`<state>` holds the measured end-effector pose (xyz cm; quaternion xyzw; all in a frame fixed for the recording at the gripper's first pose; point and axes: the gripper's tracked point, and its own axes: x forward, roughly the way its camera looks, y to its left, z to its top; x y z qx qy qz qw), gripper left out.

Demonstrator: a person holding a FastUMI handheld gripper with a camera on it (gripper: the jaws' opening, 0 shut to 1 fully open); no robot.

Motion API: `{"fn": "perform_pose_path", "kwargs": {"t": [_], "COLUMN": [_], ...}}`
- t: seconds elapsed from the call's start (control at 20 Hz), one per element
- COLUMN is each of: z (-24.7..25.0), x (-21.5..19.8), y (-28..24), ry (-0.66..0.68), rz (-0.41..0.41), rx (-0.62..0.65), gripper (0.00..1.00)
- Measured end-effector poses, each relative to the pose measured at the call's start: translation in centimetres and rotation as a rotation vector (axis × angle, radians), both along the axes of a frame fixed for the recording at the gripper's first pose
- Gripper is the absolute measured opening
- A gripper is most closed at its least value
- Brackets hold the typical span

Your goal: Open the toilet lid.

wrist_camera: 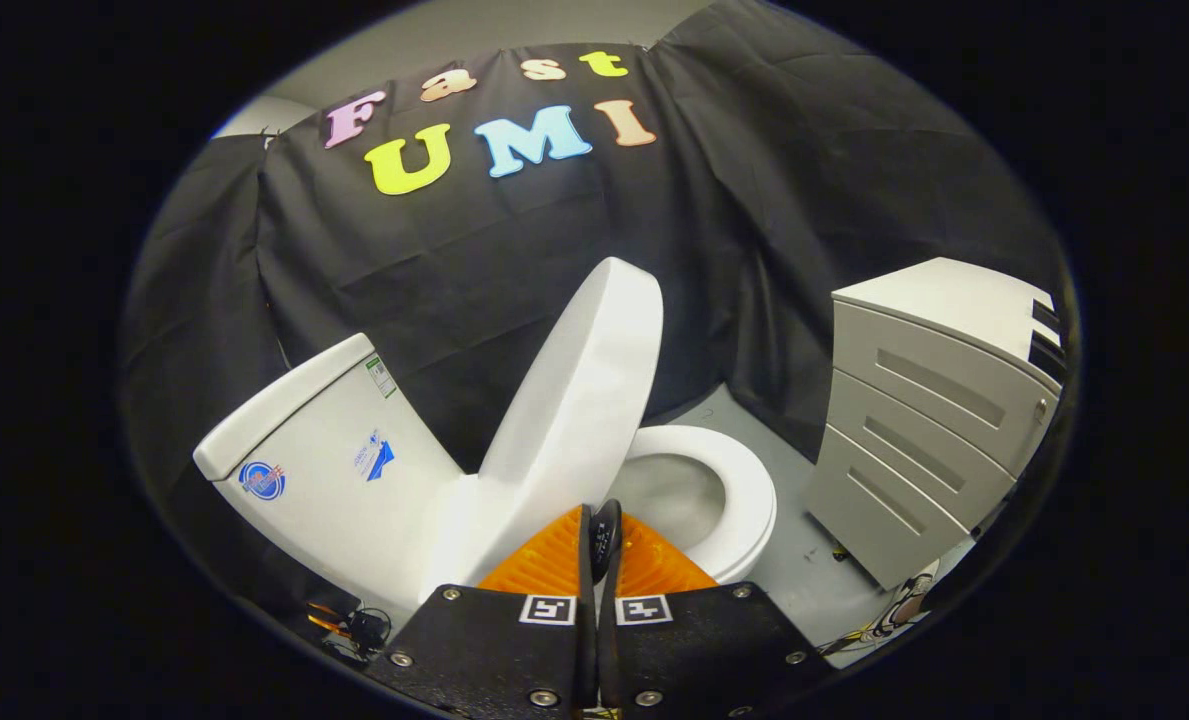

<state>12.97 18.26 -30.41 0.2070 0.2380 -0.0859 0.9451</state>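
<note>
The white toilet stands ahead, with its tank (pixel 324 460) to the left and the open seat ring and bowl (pixel 744 490) to the right. The lid (pixel 579 400) is raised and stands nearly upright, leaning toward the tank. My gripper (pixel 599 520) sits low in front of the toilet, its two orange fingers (pixel 544 560) pressed together with only a thin dark slit between them. The fingertips reach the lid's lower edge, where lid and seat meet. Nothing is visibly held between them, and I cannot tell whether the tips touch the lid.
A grey drawer cabinet (pixel 934 420) stands to the right of the bowl, with a strip of grey floor (pixel 804 570) between them. Black cloth walls close in behind the toilet. Cables (pixel 354 625) lie on the floor near the tank's base.
</note>
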Motion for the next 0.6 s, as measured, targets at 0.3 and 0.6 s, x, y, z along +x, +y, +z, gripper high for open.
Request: {"fn": "perform_pose_path", "kwargs": {"t": [0.3, 0.6], "z": [1.9, 3.7], "x": [0.5, 0.9], "y": [1.4, 2.7], "ry": [-0.016, -0.060], "rz": [0.018, 0.003], "rx": [-0.048, -0.112], "gripper": [0.00, 0.00]}}
